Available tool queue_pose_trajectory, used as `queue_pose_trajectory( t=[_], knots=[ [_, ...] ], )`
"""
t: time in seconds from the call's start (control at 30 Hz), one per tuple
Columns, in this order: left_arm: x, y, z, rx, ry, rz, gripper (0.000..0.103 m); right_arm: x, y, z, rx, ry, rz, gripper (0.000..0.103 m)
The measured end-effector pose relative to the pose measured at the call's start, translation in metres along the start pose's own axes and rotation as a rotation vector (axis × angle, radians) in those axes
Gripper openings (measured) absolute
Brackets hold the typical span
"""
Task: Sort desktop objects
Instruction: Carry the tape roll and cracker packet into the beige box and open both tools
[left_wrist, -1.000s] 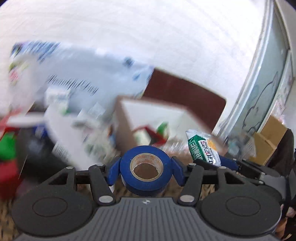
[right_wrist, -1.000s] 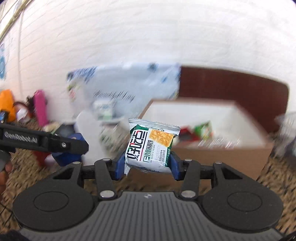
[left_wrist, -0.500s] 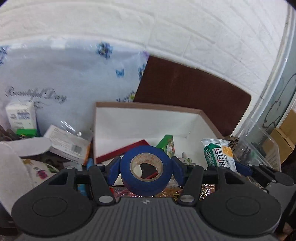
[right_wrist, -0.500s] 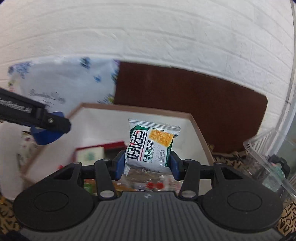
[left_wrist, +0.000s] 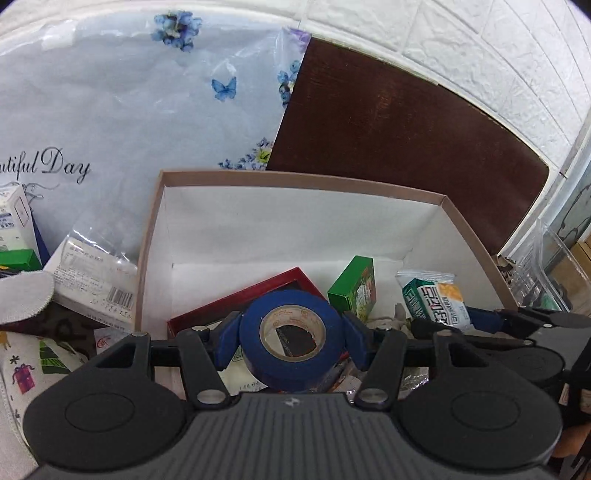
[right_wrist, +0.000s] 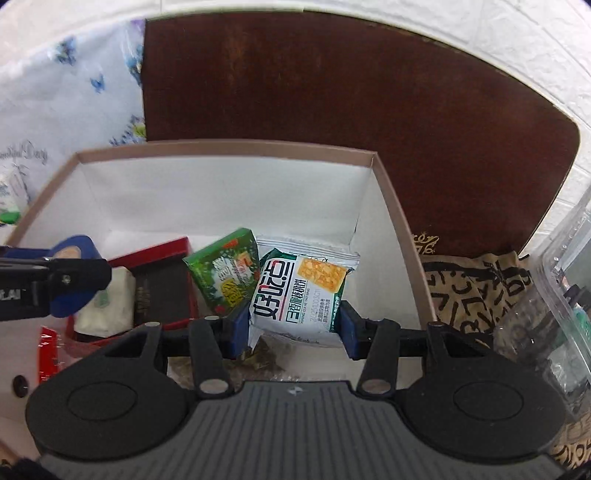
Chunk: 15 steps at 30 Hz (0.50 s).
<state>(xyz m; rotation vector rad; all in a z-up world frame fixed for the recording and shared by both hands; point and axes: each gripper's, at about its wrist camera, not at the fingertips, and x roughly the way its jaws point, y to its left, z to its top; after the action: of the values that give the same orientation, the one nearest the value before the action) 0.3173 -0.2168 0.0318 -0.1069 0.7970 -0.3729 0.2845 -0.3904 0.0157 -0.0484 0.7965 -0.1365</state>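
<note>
Sorting looks partly done, judging by what already lies in the cardboard box (left_wrist: 476, 236): a red case (left_wrist: 236, 299) at about 7 o'clock on its floor and a green carton (right_wrist: 223, 275) near the middle. The left gripper (left_wrist: 291, 338) pinches a blue tape roll (left_wrist: 291, 354) over the box's near edge, while the right gripper (right_wrist: 293, 325) clamps a snack packet (right_wrist: 299, 295) above the 4 o'clock corner (both items are held clear of the floor, as far as I can tell). Release of both seems the step in hand. Loose packets (left_wrist: 96, 280) wait outside, at 9 o'clock.
</note>
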Motion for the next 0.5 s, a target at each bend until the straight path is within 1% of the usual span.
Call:
queue_pose_trajectory(
  t=[0.07,0.13,0.2,0.23,0.27,0.33,0.37,0.43,0.5],
  knots=[
    [0.004,0.001,-0.001,0.003,0.003,-0.001,0.060,0.006,0.000,0.001,-0.003,0.033,0.009,0.048],
    [0.003,0.000,-0.003,0.007,-0.010,-0.005,0.062,0.005,-0.003,0.002,0.015,0.028,0.023,0.049],
    [-0.004,0.001,-0.004,0.005,-0.039,-0.041,0.072,0.003,-0.003,0.001,0.008,0.016,0.022,0.055],
    [-0.009,0.002,-0.004,0.004,-0.054,-0.071,0.080,0.002,-0.003,0.001,-0.004,0.015,0.022,0.058],
    [-0.013,0.002,-0.004,0.002,-0.067,-0.096,0.088,0.000,-0.001,-0.001,-0.016,0.013,0.026,0.067],
    [-0.024,0.000,-0.002,0.004,-0.102,-0.102,0.097,-0.006,0.003,-0.004,-0.039,-0.010,0.014,0.078],
    [-0.030,-0.001,-0.002,0.006,-0.124,-0.096,0.100,-0.010,0.005,-0.005,-0.055,-0.035,0.008,0.079],
    [-0.041,-0.001,0.000,0.009,-0.154,-0.097,0.101,-0.020,0.008,-0.008,-0.075,-0.072,0.000,0.081],
    [-0.049,-0.002,0.001,0.005,-0.167,-0.096,0.101,-0.027,0.009,-0.010,-0.073,-0.090,0.007,0.085]
  ],
)
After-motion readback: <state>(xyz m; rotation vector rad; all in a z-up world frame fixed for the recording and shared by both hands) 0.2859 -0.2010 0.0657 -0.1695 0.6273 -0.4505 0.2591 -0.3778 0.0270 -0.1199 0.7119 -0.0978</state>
